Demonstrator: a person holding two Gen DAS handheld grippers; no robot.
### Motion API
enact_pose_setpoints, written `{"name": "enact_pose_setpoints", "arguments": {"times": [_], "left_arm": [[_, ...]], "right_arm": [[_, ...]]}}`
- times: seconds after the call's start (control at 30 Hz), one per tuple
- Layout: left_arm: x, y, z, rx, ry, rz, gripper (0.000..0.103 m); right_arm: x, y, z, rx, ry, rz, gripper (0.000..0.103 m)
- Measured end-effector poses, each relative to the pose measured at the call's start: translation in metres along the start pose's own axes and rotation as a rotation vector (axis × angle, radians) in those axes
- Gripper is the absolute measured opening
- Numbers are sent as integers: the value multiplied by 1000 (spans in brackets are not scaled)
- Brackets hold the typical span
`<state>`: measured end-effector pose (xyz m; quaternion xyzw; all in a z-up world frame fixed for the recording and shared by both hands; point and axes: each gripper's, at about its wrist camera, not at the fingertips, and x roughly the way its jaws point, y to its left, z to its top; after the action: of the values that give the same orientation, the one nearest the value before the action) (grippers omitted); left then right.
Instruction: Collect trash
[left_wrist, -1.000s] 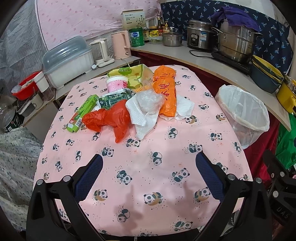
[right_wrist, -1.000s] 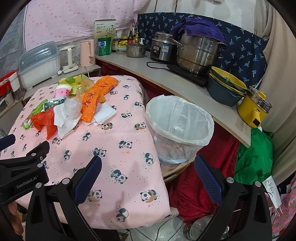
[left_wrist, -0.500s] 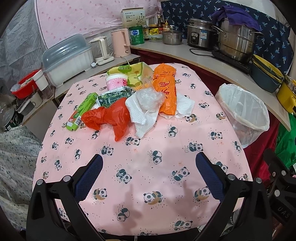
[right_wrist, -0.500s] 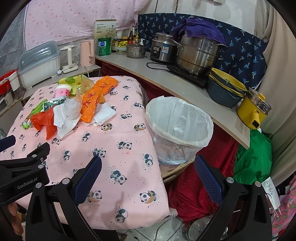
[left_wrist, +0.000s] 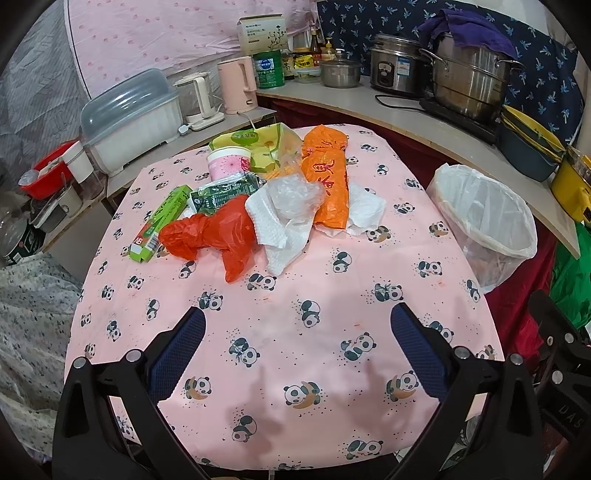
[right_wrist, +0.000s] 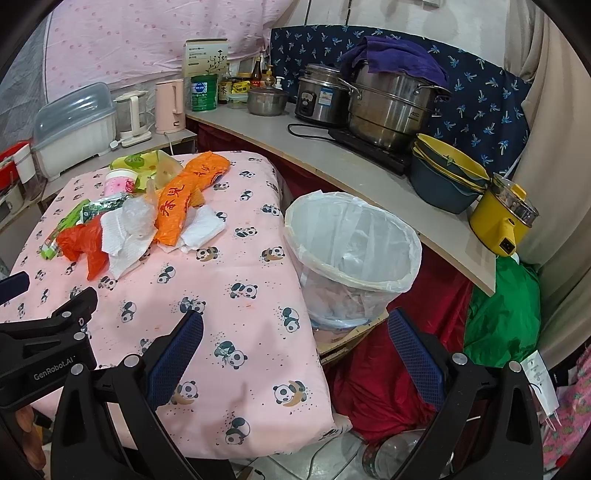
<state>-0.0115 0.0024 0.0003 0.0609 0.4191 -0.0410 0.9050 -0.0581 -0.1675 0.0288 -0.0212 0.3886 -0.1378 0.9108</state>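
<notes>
On the desk, under its pink panda cloth, the trash sits heaped toward the far end. Going left to right: a green carton, a crumpled red plastic bag, a white paper towel with clear plastic wrap on top, then a long orange wrapper lying over another white tissue. Behind them stand a pink cup and a yellow-green packet. The left tongs hang spread wide over bare cloth, well short of the pile, holding nothing. Right of the desk edge stands the white-lined bin. The right tongs are also spread wide and empty, one finger over the desk's corner, the other past it.
</notes>
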Motion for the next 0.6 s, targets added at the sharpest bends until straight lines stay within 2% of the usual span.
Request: {"name": "enact_pose_setpoints", "arguments": {"times": [0.6], "left_arm": [[4,-4,-1,2,5,-4,96]], "right_arm": [[6,-1,-3,1,5,-4,96]]}}
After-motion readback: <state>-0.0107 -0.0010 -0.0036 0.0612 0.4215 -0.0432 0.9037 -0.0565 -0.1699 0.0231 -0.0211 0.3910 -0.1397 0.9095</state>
